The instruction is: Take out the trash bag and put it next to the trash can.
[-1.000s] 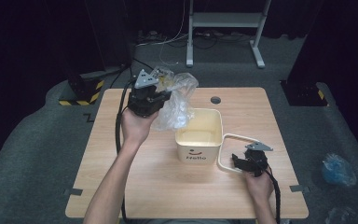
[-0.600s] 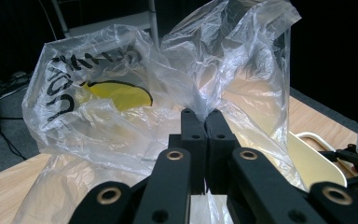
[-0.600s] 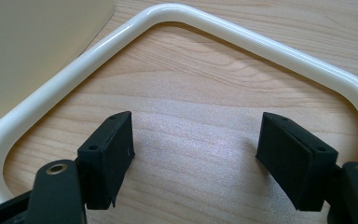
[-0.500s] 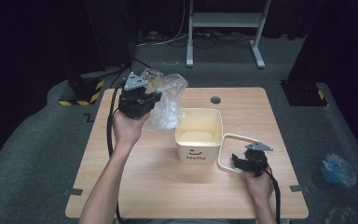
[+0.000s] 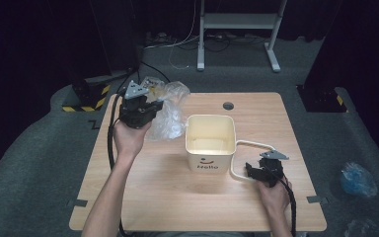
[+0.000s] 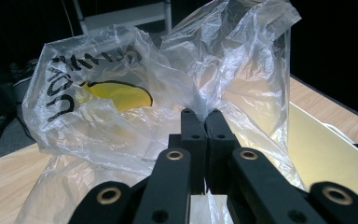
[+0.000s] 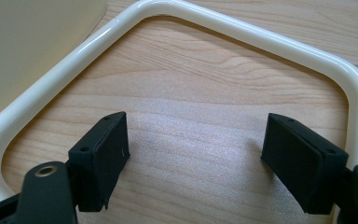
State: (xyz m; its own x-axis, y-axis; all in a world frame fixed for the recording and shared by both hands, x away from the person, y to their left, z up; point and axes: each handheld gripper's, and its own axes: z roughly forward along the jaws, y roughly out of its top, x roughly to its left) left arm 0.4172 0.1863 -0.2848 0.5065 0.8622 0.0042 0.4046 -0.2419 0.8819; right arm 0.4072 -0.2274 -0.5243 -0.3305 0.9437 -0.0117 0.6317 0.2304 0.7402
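My left gripper (image 5: 150, 104) (image 6: 206, 117) is shut on a crumpled clear plastic bag (image 5: 170, 118) (image 6: 121, 107) with black lettering and a yellow patch, held above the table's far left. A cream square bin (image 5: 210, 160) printed "Hello" stands mid-table, its pale wall (image 6: 326, 154) just beyond the bag. The bin's cream loop handle (image 5: 254, 145) (image 7: 242, 30) lies flat on the wood to its right. My right gripper (image 5: 254, 171) (image 7: 196, 144) rests inside that loop. Its jaws have just been opening, and between them lies bare wood only.
The wooden table (image 5: 168, 197) has a round cable hole (image 5: 228, 105) at the back. On the floor are a white metal stand (image 5: 237, 19) behind, a yellow-black striped base (image 5: 86, 101) at left, and a blue bag (image 5: 358, 180) at right.
My left gripper has carried the plastic bag leftward and a little lower, away from the bin. The right hand has stayed beside the handle.
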